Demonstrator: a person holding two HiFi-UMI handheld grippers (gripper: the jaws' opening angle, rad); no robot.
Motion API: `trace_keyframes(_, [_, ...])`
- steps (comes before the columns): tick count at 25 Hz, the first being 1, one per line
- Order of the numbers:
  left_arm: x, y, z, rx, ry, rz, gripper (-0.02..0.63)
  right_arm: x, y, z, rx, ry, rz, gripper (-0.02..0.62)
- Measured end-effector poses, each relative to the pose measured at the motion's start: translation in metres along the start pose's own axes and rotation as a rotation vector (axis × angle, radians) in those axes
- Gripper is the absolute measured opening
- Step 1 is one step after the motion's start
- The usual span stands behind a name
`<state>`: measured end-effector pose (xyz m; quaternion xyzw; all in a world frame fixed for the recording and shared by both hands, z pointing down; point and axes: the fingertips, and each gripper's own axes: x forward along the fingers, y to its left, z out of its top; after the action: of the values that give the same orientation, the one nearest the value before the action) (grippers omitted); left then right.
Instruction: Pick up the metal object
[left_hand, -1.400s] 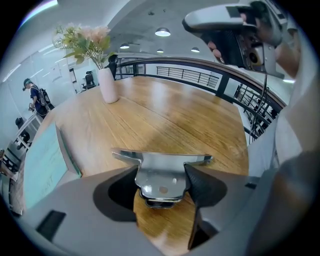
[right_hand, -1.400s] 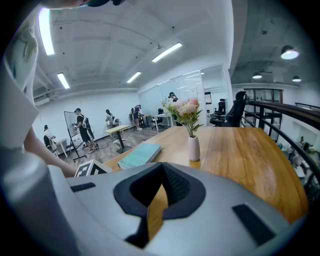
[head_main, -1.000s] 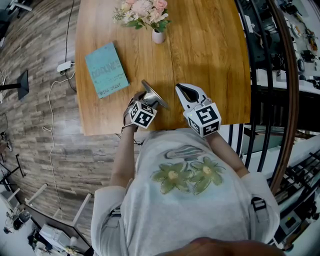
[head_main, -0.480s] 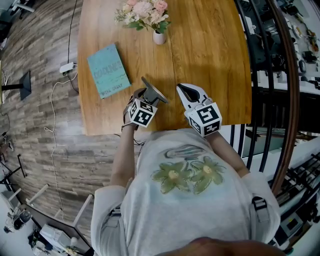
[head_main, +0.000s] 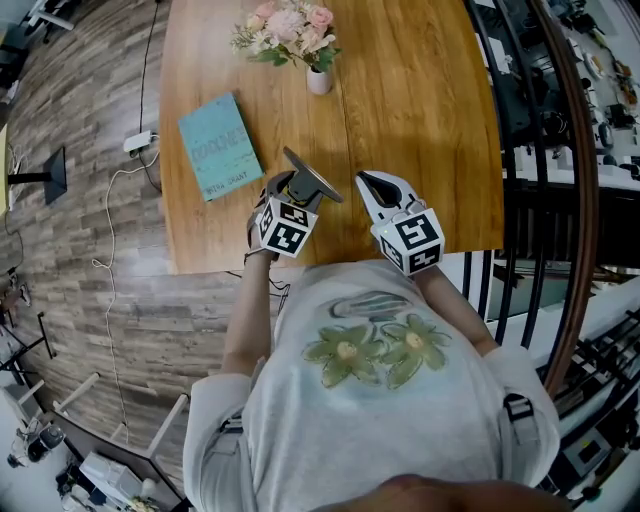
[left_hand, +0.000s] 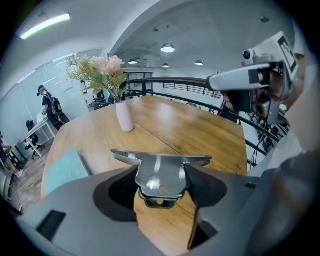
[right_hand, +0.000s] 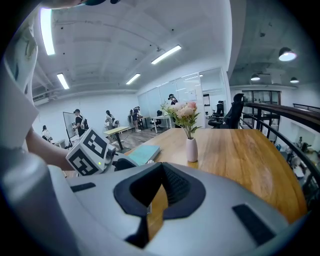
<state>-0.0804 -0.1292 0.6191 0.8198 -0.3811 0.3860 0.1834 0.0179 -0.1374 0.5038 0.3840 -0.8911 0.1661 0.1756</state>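
Observation:
My left gripper (head_main: 298, 192) is shut on the metal object (head_main: 313, 177), a flat grey bracket with a wide top edge, held tilted above the wooden table (head_main: 420, 100) near its front edge. In the left gripper view the bracket (left_hand: 160, 172) sits clamped between the two dark jaws, its wide flange sticking out on both sides. My right gripper (head_main: 373, 184) hovers just to the right of it, apart from the bracket, jaws together with nothing between them. In the right gripper view only a thin wedge of table shows between the pads (right_hand: 172, 187).
A teal book (head_main: 220, 145) lies on the table left of the grippers. A small white vase (head_main: 318, 80) of pink flowers (head_main: 285, 25) stands further back. A dark railing (head_main: 530, 200) runs along the right; cables and a power strip (head_main: 138, 140) lie on the floor at left.
The left gripper has risen a little and moved slightly away from me with the bracket in it. The right gripper has hardly moved.

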Motion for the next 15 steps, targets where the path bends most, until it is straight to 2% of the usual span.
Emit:
trace_keyframes(5, [-0.011,0.005,0.015,-0.01,-0.042,0.02,0.301,-0.002,-0.002,-0.001,0.003,-0.004,-0.011,0.008])
trace_keyframes(10, [-0.024,0.01,0.033,-0.043,-0.121,0.024,0.301,-0.005,-0.005,-0.002,0.002,-0.012,-0.028,0.008])
trace_keyframes(15, [-0.039,0.009,0.049,-0.034,-0.167,0.033,0.301,-0.008,-0.006,0.0,0.0,-0.019,-0.039,0.008])
